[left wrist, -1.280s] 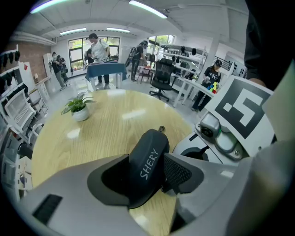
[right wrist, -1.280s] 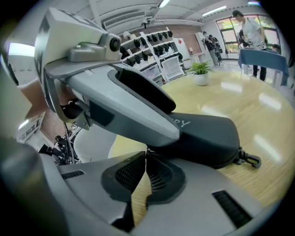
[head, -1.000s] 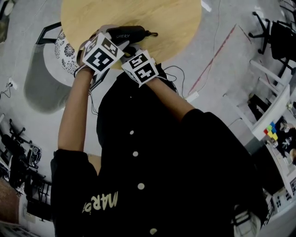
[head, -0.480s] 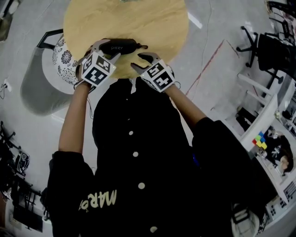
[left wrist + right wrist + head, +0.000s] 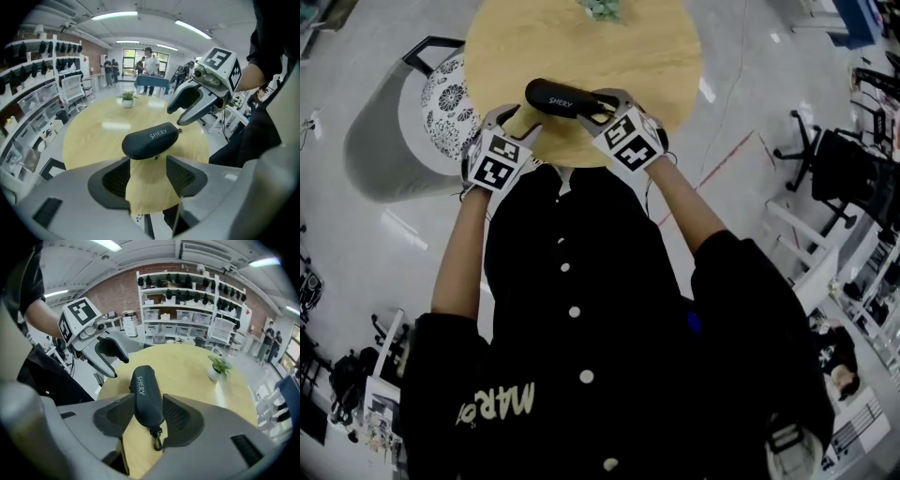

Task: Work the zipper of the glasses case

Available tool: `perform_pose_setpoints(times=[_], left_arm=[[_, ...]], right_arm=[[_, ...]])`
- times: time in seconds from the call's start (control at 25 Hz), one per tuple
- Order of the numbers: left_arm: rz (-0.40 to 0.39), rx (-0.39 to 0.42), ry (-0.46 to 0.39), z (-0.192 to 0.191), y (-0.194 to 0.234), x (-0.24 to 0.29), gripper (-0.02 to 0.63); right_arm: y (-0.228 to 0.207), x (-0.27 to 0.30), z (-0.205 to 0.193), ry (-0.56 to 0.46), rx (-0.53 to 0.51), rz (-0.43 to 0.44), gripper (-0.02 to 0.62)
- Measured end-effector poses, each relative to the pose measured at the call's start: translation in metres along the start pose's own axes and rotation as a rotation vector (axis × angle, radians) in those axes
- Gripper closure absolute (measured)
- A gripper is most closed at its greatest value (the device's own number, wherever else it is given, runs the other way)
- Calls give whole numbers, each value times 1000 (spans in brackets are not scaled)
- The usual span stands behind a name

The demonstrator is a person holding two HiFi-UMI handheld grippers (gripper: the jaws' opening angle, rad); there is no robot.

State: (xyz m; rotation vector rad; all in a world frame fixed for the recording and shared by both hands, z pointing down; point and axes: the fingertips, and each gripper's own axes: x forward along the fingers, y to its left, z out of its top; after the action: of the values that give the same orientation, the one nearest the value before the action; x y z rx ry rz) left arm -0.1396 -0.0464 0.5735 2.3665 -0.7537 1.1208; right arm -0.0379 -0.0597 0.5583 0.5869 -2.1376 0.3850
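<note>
A black glasses case (image 5: 558,97) printed SHERY lies on the round wooden table (image 5: 581,37) near its front edge. My left gripper (image 5: 517,120) stands open at the case's left end. In the left gripper view the case (image 5: 150,139) sits just past the fingertips, with neither pad touching it. My right gripper (image 5: 598,103) is open around the right end. In the right gripper view the case (image 5: 146,390) runs between the two pads, and its clip and zipper pull (image 5: 157,442) hang at the near end.
A small potted plant (image 5: 600,7) stands at the table's far side. A chair with a patterned cushion (image 5: 445,94) is at the table's left. Office chairs (image 5: 825,159), shelves (image 5: 187,310) and people stand farther off.
The right gripper went from shut at the case to open and away from it, then came back around the right end. The left gripper drew back a little from the left end.
</note>
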Motion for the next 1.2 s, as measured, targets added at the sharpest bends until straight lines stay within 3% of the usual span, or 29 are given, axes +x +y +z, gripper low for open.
perform_pose_setpoints(times=[0.24,0.52,0.84,1.08,1.2], left_arm=[[64,-114,-34,-19,-3,14,376],[96,-187,-88,-22,-10,25,387],[130,-321,-85,-23,-6,46,436],[147,-324,-71,-25,-3,54,451],[196,-298,-49,-27,1,54,497]], right_arm=[[8,34,26,76,-182,51,410],[20,57,36,133,-176,58,440],[25,62,35,163,-91,147,456],[27,67,36,276,-105,193,454],[28,67,36,313,-132,200,453]])
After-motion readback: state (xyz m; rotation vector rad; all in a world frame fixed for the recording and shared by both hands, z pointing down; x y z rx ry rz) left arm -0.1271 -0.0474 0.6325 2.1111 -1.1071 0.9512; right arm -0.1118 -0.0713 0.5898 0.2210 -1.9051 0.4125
